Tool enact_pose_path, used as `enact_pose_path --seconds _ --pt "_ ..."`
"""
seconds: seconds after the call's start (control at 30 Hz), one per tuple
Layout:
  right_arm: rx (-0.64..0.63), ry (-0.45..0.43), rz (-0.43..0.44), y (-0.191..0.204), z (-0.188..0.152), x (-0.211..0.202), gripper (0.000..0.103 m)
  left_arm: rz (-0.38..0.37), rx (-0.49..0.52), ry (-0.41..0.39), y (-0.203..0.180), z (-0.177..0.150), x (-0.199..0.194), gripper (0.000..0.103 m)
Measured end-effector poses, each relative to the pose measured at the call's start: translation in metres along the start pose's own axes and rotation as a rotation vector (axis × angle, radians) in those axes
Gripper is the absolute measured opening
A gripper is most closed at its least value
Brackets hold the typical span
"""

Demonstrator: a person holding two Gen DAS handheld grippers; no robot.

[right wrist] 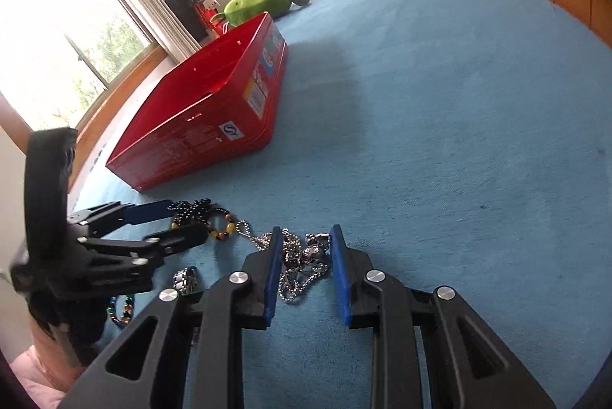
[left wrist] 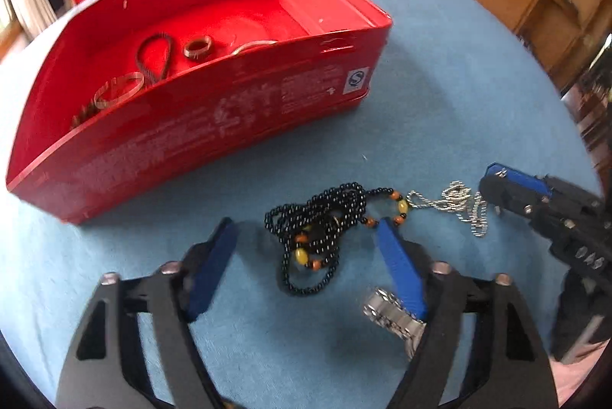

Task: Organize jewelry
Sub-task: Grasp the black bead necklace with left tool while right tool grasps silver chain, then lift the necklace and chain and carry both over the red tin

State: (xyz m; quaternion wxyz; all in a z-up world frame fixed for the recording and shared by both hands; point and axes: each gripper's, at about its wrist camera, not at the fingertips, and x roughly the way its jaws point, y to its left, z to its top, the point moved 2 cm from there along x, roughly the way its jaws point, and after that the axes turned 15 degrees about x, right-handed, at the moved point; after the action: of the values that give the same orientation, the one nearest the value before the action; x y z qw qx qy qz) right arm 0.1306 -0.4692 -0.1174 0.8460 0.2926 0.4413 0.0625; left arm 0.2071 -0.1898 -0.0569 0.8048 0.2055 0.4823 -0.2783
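Silver chain [right wrist: 302,265] between open right claw [right wrist: 306,237] fingers

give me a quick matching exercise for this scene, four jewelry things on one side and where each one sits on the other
Things:
1. black bead necklace
2. silver chain
3. small ring
4. metal watch band

Places:
A. inside the red box
B. between the open fingers of the right claw
C. between the open fingers of the left claw
D. partly under the left claw's right finger

Pairs: 1-C, 2-B, 3-A, 4-D
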Motion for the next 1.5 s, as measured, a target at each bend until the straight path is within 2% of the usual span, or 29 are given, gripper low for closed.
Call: enact_pose_path --seconds 0.1,0.17,0.27,0.4,0.47,0.6,0.7,0.77,0.8,1.0,1.23,1.4,1.5 --pt "0.026 0.026 0.042 0.000 0.004 0.006 0.025 0.022 0.036 -0.011 -0.008 0.002 0.000 0.047" --pt "0.030 0.034 0.052 0.001 0.007 0.007 0.028 0.038 0.053 -0.019 -0.012 0.003 -0.001 0.025" --pt "0.019 0.012 0.023 0.003 0.007 0.003 0.033 0.043 0.061 -0.031 -0.012 0.003 -0.001 0.021" --pt "0.000 0.003 0.020 0.007 0.006 0.000 0.036 0.031 0.019 -0.043 -0.001 -0.006 -0.006 0.020" --pt "-0.045 0.007 0.001 0.017 0.003 0.001 0.042 0.031 0.012 -0.056 0.003 -0.011 -0.013 0.020" --pt "-0.081 0.034 -0.040 0.027 -0.001 0.006 0.043 0.026 -0.014 -0.093 0.008 -0.021 -0.031 0.020" --pt "-0.037 0.035 -0.079 0.021 -0.002 0.005 0.043 0.020 -0.035 -0.116 0.022 -0.030 -0.044 0.020" --pt "0.010 0.026 -0.109 0.012 -0.003 0.000 0.054 0.028 -0.050 -0.133 0.035 -0.039 -0.053 0.020" --pt "0.038 0.033 -0.119 0.008 -0.004 -0.002 0.056 0.029 -0.056 -0.136 0.037 -0.040 -0.055 0.020" --pt "0.081 0.096 -0.052 0.017 -0.006 0.012 0.057 0.028 -0.108 -0.138 0.056 -0.053 -0.059 0.020" --pt "0.002 0.070 -0.151 0.045 0.000 0.034 0.057 0.000 -0.135 -0.130 0.065 -0.059 -0.055 0.020" --pt "-0.127 0.028 -0.239 0.062 -0.016 0.041 0.057 -0.019 -0.140 -0.134 0.068 -0.059 -0.055 0.020" --pt "-0.177 0.015 -0.250 0.064 -0.026 0.040 0.058 -0.028 -0.146 -0.132 0.068 -0.061 -0.055 0.020"
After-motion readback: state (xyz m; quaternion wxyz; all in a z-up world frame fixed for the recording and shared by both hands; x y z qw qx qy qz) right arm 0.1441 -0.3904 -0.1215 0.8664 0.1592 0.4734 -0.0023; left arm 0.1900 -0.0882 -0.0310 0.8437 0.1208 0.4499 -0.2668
